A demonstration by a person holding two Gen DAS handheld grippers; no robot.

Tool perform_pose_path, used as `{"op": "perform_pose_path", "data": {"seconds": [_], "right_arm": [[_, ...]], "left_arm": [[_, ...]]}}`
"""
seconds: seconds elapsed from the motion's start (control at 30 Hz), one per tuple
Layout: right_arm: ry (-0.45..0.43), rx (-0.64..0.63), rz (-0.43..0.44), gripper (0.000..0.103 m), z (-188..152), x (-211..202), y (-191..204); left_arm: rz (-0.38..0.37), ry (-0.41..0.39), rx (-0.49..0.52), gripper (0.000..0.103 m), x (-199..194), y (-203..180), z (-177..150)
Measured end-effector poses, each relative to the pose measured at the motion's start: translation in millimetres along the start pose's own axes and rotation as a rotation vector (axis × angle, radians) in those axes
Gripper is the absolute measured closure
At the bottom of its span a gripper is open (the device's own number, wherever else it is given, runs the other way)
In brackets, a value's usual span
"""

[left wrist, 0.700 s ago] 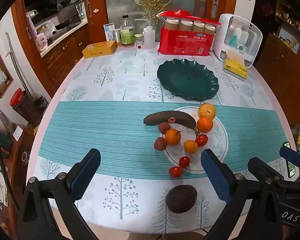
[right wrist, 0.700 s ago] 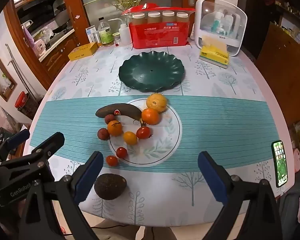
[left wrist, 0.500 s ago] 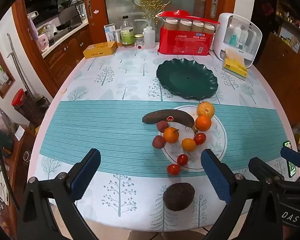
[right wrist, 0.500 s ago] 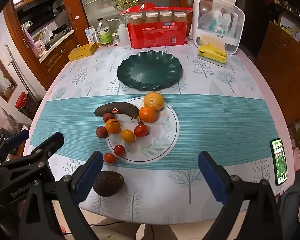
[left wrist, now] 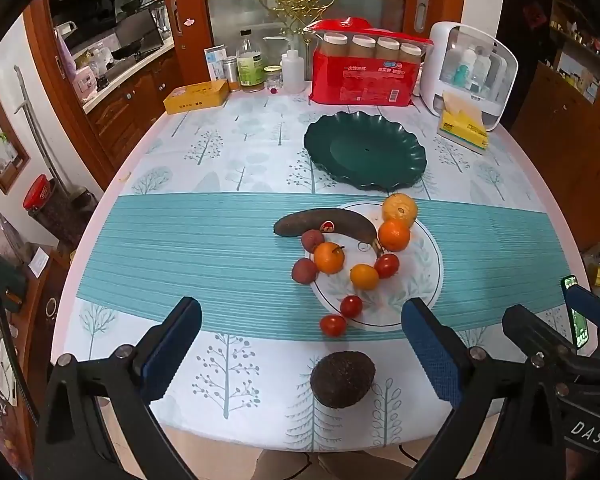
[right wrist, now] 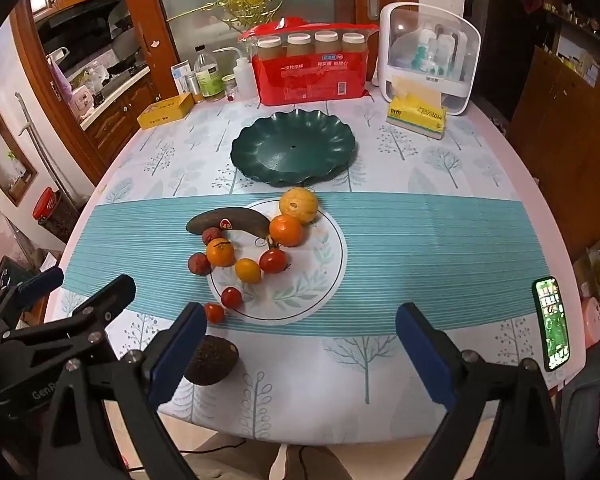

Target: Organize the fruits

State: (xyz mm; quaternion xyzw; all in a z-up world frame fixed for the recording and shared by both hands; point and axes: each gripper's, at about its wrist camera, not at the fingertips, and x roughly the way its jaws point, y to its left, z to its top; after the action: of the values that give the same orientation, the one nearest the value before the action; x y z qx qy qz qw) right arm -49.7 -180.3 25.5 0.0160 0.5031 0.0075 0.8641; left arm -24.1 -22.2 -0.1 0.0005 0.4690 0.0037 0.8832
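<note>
A white plate holds oranges, a yellow citrus and tomatoes. A dark banana lies across its far left rim. Lychees and a tomato lie on the cloth beside it. A dark avocado sits near the front edge. An empty dark green plate stands behind. My left gripper is open above the front edge, the avocado between its fingers. My right gripper is open and empty, right of the avocado.
A red pack of paper cups, bottles, a yellow box, a white organiser and a tissue pack line the table's far side. A phone lies at the right edge. Cabinets stand left.
Both grippers have drawn back and up a little, so the fruit and table sit slightly farther off in both views. Both stay open. No fruit has moved.
</note>
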Motion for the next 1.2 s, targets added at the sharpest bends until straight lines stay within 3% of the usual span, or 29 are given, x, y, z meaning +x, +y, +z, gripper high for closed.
{"op": "perform_pose_path", "data": {"seconds": [1.2], "right_arm": [[-0.022,-0.001,0.006,0.007,0,-11,-16]], "left_arm": [[0.019,-0.023,0.014,0.004,-11,-16,-2]]}}
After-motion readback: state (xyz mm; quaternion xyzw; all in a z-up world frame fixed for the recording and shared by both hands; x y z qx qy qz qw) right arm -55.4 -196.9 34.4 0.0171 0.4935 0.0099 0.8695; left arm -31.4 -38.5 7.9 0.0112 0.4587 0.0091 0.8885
